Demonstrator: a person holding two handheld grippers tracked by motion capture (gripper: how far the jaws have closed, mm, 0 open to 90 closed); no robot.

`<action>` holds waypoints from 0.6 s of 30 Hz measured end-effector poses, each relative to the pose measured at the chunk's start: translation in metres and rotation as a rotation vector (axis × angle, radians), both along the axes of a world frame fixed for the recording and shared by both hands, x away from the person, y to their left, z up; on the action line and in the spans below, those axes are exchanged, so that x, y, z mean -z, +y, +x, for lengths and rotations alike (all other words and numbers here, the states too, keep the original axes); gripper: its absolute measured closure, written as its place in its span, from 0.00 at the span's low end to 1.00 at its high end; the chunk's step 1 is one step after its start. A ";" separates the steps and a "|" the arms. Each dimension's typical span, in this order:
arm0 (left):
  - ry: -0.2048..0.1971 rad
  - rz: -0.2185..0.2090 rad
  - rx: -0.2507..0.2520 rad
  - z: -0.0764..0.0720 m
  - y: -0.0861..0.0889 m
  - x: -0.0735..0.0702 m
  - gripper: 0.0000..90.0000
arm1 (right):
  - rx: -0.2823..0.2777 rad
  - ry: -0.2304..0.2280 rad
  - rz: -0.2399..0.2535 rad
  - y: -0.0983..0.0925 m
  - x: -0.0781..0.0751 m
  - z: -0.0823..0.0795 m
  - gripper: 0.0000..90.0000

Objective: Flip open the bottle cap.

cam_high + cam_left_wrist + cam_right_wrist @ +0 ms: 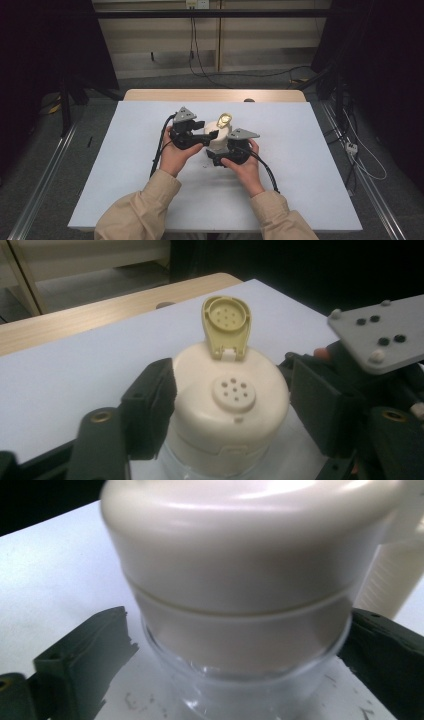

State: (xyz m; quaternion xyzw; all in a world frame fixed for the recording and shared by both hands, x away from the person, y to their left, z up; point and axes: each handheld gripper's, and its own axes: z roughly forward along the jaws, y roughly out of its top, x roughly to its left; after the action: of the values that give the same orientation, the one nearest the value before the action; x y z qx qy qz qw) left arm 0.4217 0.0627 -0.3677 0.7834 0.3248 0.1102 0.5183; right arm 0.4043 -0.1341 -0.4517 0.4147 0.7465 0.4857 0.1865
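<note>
Setting: dark curtains and a pale wall are seen behind a white-topped desk (125, 165); cables are trailed over the floor past its far edge.

Jar position: a shaker jar (218, 138) is stood upright near the middle of the desk, slightly toward the far edge, between the two hands.

Jar build: a cream cap (227, 410) is seated on a clear glass body (240, 680); the yellowish flip lid (226, 325) is tipped up and back on its hinge, so the round sprinkle holes (233, 392) are laid bare.

Long axis: the jar's axis is vertical, while both grippers are brought in roughly level from the near side.

Left gripper (197, 137): it is held at cap height, with the cap lying straight ahead between its jaws. The jaws are set fairly wide; one pad is seen just beside or barely touching the cap wall, the other is kept apart from it, so no grip is made.

Right gripper (220, 155): it is held lower, at the glass body below the cap. Its jaws are placed on either side of the glass; whether the pads are pressed on it cannot be told.

Nearer hand: both are close; the right is judged the steadying one, the left the one free to work at the cap or lid.
</note>
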 end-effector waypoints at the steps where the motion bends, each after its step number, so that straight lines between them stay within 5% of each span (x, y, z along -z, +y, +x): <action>1: -0.005 0.002 -0.008 -0.001 0.002 0.000 0.35 | 0.000 -0.001 -0.001 -0.001 0.000 -0.002 0.01; 18: 0.003 0.006 -0.004 -0.021 0.043 0.020 0.15 | -0.045 0.010 0.040 -0.015 -0.005 -0.024 0.02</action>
State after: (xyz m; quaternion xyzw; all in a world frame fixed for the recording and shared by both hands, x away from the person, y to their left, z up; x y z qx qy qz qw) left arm 0.4010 0.1056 -0.3878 0.7845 0.3268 0.1111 0.5152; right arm 0.3802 -0.1488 -0.4466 0.4039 0.7468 0.5024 0.1634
